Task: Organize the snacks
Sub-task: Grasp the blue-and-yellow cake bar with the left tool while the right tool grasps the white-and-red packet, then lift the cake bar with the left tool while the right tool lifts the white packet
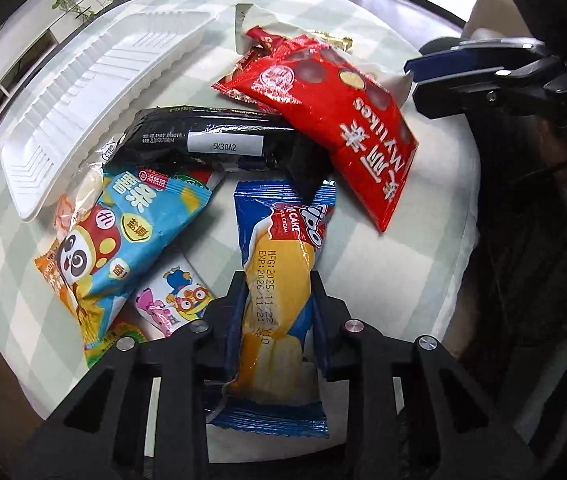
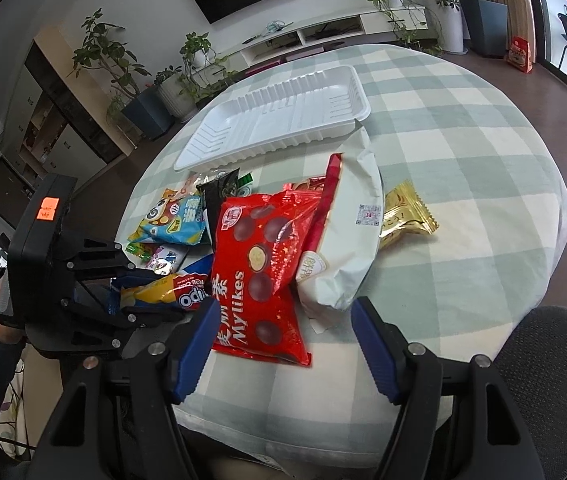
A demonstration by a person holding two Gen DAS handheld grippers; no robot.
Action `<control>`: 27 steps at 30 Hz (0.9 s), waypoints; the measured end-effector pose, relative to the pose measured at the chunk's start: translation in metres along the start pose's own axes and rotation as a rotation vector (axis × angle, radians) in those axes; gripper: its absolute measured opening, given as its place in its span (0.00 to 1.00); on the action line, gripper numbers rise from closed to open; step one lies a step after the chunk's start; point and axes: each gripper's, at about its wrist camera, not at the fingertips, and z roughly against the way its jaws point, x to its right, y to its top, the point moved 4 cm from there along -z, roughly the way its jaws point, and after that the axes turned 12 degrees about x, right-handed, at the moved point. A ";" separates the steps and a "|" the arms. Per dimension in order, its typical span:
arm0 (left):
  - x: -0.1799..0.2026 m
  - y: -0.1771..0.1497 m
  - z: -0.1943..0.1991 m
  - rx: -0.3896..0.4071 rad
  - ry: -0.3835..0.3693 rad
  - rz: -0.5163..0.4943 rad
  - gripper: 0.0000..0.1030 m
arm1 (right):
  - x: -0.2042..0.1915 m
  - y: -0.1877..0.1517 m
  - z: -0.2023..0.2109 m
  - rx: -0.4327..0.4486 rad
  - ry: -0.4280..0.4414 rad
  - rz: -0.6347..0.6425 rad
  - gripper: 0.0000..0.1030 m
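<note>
Left wrist view showed the left gripper (image 1: 277,304) clamped on the Tipo cake packet (image 1: 279,280) in the snack pile on the table (image 1: 435,216), right gripper (image 2: 283,344) open and empty, pick step underway, likely next lift to the white tray (image 1: 95,92).

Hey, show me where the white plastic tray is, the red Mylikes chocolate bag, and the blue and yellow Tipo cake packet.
White ribbed plastic tray (image 2: 271,120), right wrist view, on its floor.
Red Mylikes chocolate bag (image 2: 259,264), right wrist view, mid front.
Blue and yellow Tipo cake packet (image 1: 279,280), left wrist view, yellow middle.
</note>
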 end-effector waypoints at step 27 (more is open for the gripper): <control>0.020 -0.020 0.034 0.157 -0.024 0.273 0.24 | 0.044 0.025 -0.049 -0.140 -0.055 -0.203 0.56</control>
